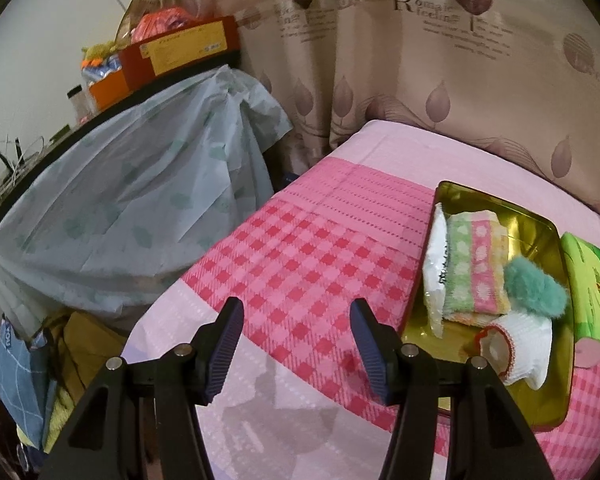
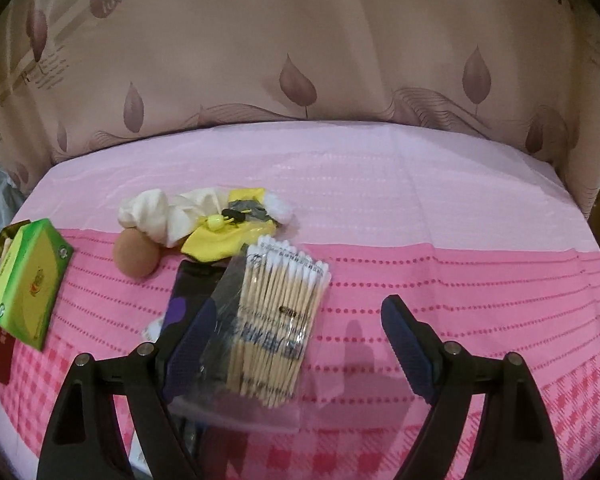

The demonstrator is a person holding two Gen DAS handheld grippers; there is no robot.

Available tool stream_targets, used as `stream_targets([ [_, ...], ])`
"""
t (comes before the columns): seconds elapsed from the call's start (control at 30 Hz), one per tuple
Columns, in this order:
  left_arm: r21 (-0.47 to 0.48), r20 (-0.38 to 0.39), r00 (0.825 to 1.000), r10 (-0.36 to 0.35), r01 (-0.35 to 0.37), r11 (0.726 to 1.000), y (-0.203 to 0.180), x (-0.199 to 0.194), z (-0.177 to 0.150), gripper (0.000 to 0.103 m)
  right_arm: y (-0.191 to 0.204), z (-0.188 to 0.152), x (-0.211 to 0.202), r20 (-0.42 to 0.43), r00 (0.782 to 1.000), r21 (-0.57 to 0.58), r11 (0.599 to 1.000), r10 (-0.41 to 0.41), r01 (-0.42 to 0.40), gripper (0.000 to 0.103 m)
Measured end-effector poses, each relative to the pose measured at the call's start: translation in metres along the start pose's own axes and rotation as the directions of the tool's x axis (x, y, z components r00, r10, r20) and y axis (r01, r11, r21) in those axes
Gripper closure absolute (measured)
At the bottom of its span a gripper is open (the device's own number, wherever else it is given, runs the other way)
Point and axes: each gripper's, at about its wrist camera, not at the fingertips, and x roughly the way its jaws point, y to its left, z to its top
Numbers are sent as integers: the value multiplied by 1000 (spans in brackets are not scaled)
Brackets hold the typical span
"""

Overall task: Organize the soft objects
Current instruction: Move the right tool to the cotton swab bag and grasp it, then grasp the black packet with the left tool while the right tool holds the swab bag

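Note:
A gold tin tray [image 1: 540,224] lies on the pink checked cloth at the right of the left wrist view. In it are a white packet [image 1: 436,268], a folded striped towel [image 1: 476,264], a teal fluffy piece [image 1: 534,286] and a white sock [image 1: 520,344]. My left gripper [image 1: 296,346] hangs open over bare cloth to the tray's left. My right gripper [image 2: 296,344] is open above a bag of cotton swabs [image 2: 276,328], which lies over a dark pouch [image 2: 190,292]. Beyond are an orange sponge ball [image 2: 137,255], a cream scrunchie [image 2: 160,216] and a yellow cloth [image 2: 220,240].
A green tissue box [image 2: 28,280] stands between tray and loose items, also seen as the green box [image 1: 588,284] right of the tray. A curtain [image 2: 300,60] backs the table. A draped shelf [image 1: 140,200] with boxes stands left, and clothes [image 1: 40,380] are piled below it.

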Motion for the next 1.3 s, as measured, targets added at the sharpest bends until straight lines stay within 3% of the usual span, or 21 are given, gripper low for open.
stream_targets([
  [0.2,78,41,999,-5,2,997,-22,-14,-4,46,3,3,19,-25,1000,5,1000,10,-10,21],
  [0.33,117,67,996,-50,42,992,-40,-29,-8,46,-5,1,24,-35,999,16,1000,-9,9,22],
  [0.47,142,69,992,-101,91,986,-62,-38,-10,46,-16,-12,31,-75,996,-9,999,-53,52,30],
  [0.57,183,58,988,-144,131,974,-86,-44,-12,46,-21,-19,26,-47,998,-29,998,-49,47,37],
  [0.73,255,24,969,-244,230,939,-131,-57,-18,46,-22,-25,19,-27,998,-27,998,-52,52,62],
  [0.87,331,-19,940,-339,326,886,-178,-74,-32,46,-23,-33,11,-19,998,-18,998,-55,54,72],
  [1.07,408,-100,880,-465,462,787,-244,-103,-50,46,-31,-53,-7,-17,997,-15,997,-72,72,73],
  [1.23,450,-166,835,-525,538,713,-293,-124,-64,45,-45,-69,-22,-19,994,-9,994,-108,108,74],
  [1.3,450,-209,807,-552,581,678,-312,-131,-70,45,-51,-73,-26,-17,992,-10,992,-126,125,74],
])
